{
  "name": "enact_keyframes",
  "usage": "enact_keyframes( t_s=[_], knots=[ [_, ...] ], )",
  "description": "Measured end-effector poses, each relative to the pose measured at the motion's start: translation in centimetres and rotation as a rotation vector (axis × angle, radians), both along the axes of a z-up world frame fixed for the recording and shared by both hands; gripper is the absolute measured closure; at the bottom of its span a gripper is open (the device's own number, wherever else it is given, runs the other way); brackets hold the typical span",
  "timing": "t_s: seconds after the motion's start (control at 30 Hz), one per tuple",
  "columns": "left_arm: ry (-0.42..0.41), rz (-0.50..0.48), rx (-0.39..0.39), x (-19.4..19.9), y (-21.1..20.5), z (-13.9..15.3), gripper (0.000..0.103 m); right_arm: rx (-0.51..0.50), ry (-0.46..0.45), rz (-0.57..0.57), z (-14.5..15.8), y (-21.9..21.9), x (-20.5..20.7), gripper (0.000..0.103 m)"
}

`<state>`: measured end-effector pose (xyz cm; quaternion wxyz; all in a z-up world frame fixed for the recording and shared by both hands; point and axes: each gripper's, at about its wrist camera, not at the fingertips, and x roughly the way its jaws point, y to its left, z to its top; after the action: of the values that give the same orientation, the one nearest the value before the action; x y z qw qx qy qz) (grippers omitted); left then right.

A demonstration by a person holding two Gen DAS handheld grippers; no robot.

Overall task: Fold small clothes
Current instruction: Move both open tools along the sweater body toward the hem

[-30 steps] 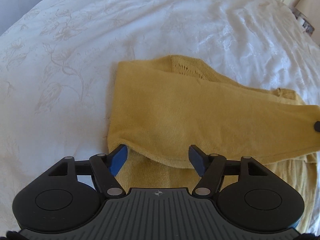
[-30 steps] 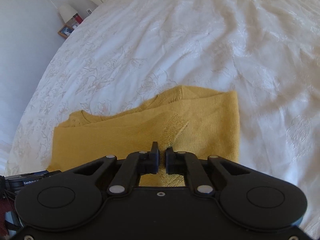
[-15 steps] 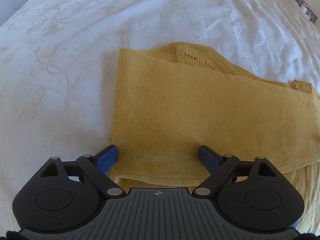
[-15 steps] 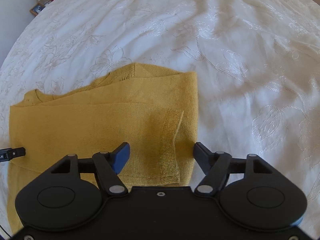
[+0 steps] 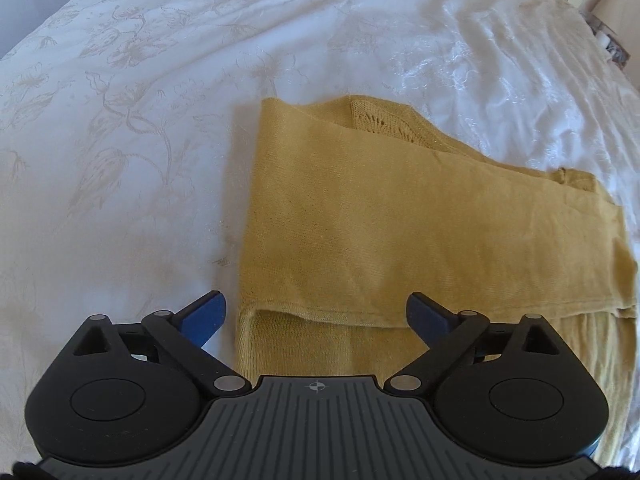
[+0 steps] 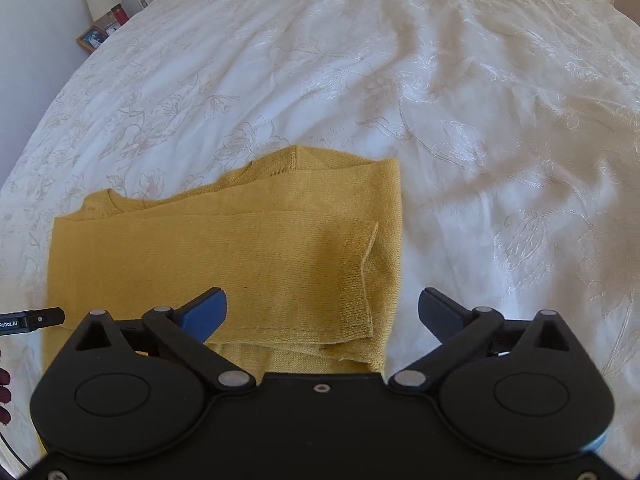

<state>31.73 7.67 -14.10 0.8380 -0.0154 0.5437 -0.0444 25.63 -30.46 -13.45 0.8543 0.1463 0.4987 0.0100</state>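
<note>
Mustard-yellow knit, folded into a long band, lies flat on the white embroidered bedspread (image 5: 160,120). Seen from the left wrist, this yellow garment (image 5: 400,216) runs from the middle of the bed off toward the right side, its short end square to the view and a patch of openwork knitting showing at its far edge. A top layer ends in a hem just ahead of the left gripper (image 5: 316,312), whose jaws are opening and already stand wide, blue pads clear of the cloth: one pad over bare bedspread, the other above the lower layer. Nothing is pinched between them. A nightstand with small items shows at the far right corner of the bed.

From the right wrist, the same garment (image 6: 224,248) stretches leftward, its other short end near the middle of the bed, with a ribbed cuff (image 6: 356,280) (a sleeve end, folded over) lying on top. The right gripper (image 6: 322,312) is opening too, jaws spread wide either side of that cuff and touching nothing. A black tip of the other gripper pokes in at the left edge.
</note>
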Motion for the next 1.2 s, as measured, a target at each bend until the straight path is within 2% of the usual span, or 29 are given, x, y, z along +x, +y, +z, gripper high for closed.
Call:
enact_keyframes(
  t_s=[0.03, 0.3, 0.57, 0.87, 1.2],
  knots=[
    [-0.007, 0.003, -0.004, -0.6, 0.0, 0.4, 0.0, 0.004, -0.006, 0.002, 0.3, 0.1, -0.4, 0.001],
    [-0.041, 0.026, -0.024, -5.4, -1.5, 3.1, 0.0, 0.022, -0.035, 0.068, 2.4, 1.5, -4.0, 0.001],
    [-0.053, -0.001, -0.012, -11.1, -3.0, 4.5, 0.0, 0.036, -0.039, 0.124, 3.3, 1.6, -9.0, 0.001],
    [-0.034, 0.031, -0.016, -17.6, -3.9, 4.5, 0.0, 0.059, -0.014, 0.177, 2.6, 1.0, -13.9, 0.001],
    [-0.041, -0.054, -0.019, -21.4, -3.2, 4.0, 0.0, 0.055, -0.011, 0.144, 2.4, 1.5, -19.2, 0.001]
  ],
)
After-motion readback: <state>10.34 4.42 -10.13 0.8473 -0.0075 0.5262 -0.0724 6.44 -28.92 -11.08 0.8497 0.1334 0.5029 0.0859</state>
